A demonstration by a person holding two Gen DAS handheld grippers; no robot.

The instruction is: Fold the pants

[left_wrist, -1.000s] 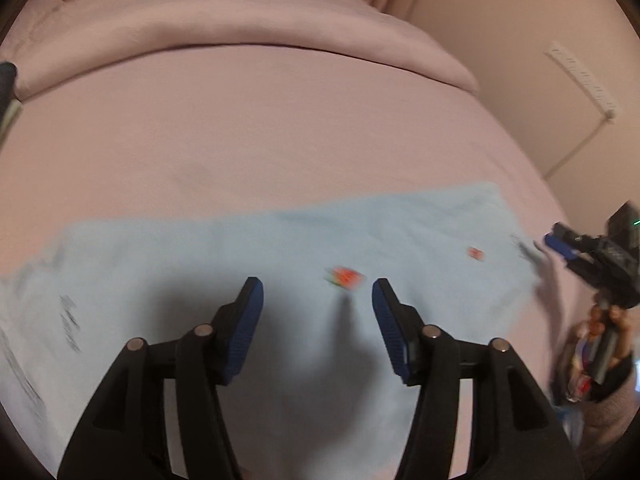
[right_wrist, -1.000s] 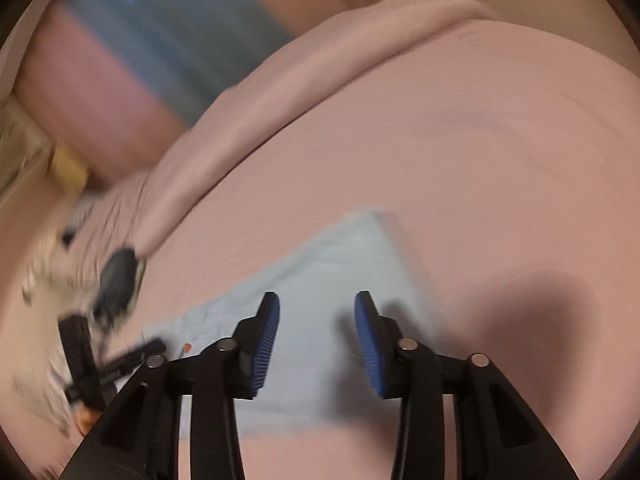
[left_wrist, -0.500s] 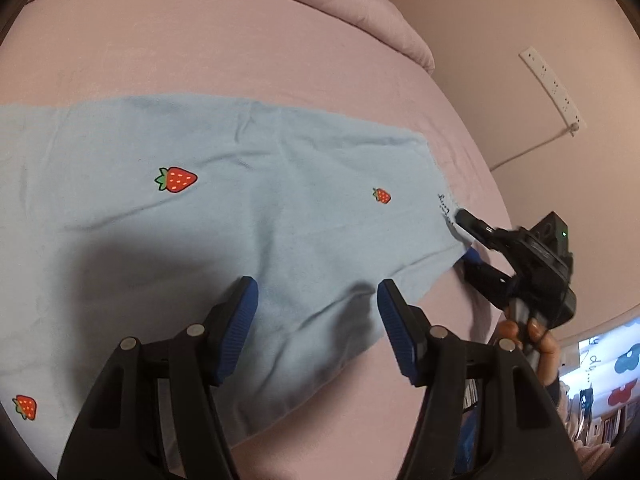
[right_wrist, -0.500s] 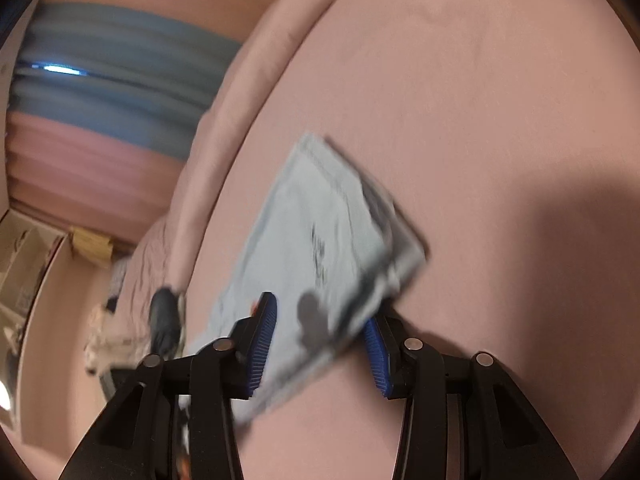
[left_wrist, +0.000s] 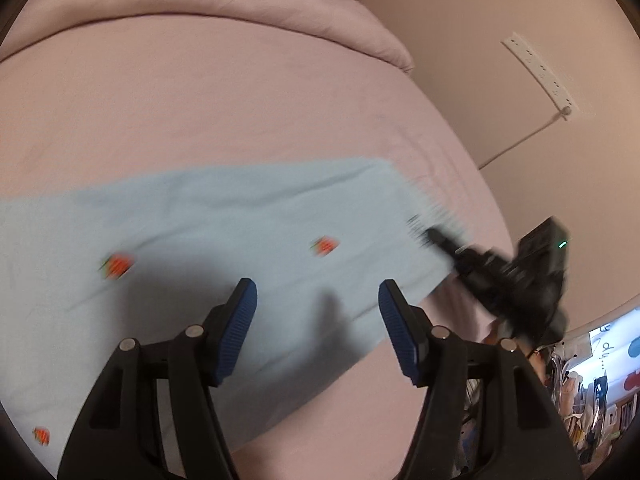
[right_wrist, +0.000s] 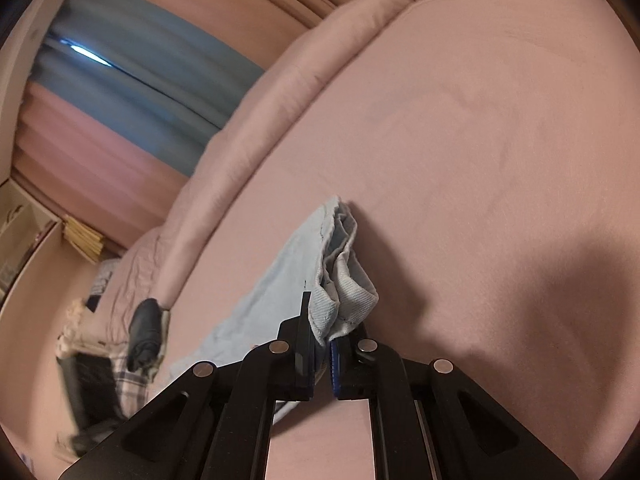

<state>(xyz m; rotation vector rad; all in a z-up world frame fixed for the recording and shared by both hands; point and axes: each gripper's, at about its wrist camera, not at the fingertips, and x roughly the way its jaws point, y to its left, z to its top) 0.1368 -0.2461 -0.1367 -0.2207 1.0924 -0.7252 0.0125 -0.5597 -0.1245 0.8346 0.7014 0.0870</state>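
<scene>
Light blue pants (left_wrist: 224,216) with small red strawberries lie flat across the pink bed (left_wrist: 208,96). My left gripper (left_wrist: 318,304) is open and empty, hovering just above the pants near their right end. My right gripper (right_wrist: 322,344) is shut on the bunched end of the pants (right_wrist: 340,280), with the fabric pinched between its blue pads. In the left wrist view the right gripper (left_wrist: 500,272) shows as a blurred black shape at the pants' right edge.
A rolled pink duvet (left_wrist: 224,4) lies along the far side of the bed. A white power strip (left_wrist: 540,72) hangs on the wall to the right. Clutter and dark clothing (right_wrist: 144,332) sit beside the bed at the left.
My right gripper has closed on the end of the pants and lifted it slightly. My left gripper has drifted back a little over the fabric and stays open.
</scene>
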